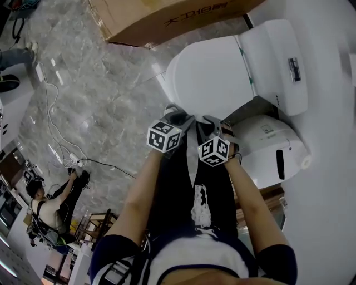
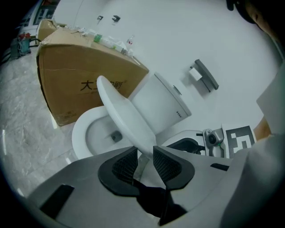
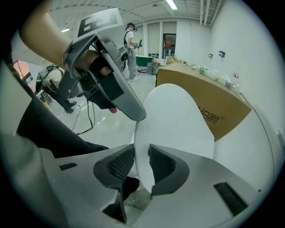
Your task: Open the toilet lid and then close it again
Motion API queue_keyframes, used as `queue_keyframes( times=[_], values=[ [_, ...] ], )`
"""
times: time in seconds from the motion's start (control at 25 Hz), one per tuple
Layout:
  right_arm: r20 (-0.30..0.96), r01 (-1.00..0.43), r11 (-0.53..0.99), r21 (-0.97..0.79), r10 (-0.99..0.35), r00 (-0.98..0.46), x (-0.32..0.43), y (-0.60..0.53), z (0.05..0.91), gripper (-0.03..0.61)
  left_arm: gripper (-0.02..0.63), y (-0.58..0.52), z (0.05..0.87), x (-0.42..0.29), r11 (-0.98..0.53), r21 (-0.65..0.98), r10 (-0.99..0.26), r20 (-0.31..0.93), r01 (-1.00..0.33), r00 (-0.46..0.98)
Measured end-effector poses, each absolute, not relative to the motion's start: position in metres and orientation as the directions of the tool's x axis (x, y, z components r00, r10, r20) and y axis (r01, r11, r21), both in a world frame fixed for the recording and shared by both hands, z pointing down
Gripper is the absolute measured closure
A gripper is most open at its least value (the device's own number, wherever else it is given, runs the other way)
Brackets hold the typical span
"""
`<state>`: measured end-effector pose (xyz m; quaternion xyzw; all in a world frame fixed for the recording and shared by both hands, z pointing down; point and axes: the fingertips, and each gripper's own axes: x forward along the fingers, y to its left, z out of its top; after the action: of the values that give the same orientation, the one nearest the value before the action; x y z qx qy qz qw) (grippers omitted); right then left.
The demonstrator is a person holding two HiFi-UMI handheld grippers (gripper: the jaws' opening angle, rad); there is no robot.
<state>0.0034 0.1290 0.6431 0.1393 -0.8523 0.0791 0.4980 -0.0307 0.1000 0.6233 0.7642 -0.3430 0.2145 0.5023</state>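
Observation:
The white toilet lid [image 1: 208, 78] stands half raised over the open bowl [image 2: 95, 133], hinged at the tank [image 1: 278, 61]. Both grippers hold its front edge side by side. In the left gripper view the lid [image 2: 120, 111] slants up and away, and its edge runs down between the ribbed pads of my left gripper [image 2: 145, 156], which is shut on it. In the right gripper view the lid [image 3: 178, 120] rises as a broad white oval, with my right gripper [image 3: 141, 156] shut on its rim. The left gripper [image 3: 111, 84] shows there just left of the lid. From the head view, left gripper [image 1: 177, 114] and right gripper [image 1: 214, 119] touch the lid's near rim.
A large cardboard box [image 1: 167, 16] stands on the marble floor just beyond the toilet. A white bin [image 1: 272, 147] sits by the wall right of the bowl. Cables [image 1: 61, 150] trail over the floor at left, where a person [image 1: 47, 206] crouches. A wall fitting [image 2: 205, 75] hangs above.

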Motion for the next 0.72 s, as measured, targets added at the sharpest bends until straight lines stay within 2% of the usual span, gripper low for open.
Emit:
queue_keyframes(
  times=[0.72],
  values=[
    [0.882, -0.211, 0.967, -0.143, 0.028, -0.471, -0.024, 0.15, 0.695, 0.486, 0.497, 0.122, 0.688, -0.062, -0.178, 0.634, -0.252, 0.71, -0.752, 0.658]
  ],
)
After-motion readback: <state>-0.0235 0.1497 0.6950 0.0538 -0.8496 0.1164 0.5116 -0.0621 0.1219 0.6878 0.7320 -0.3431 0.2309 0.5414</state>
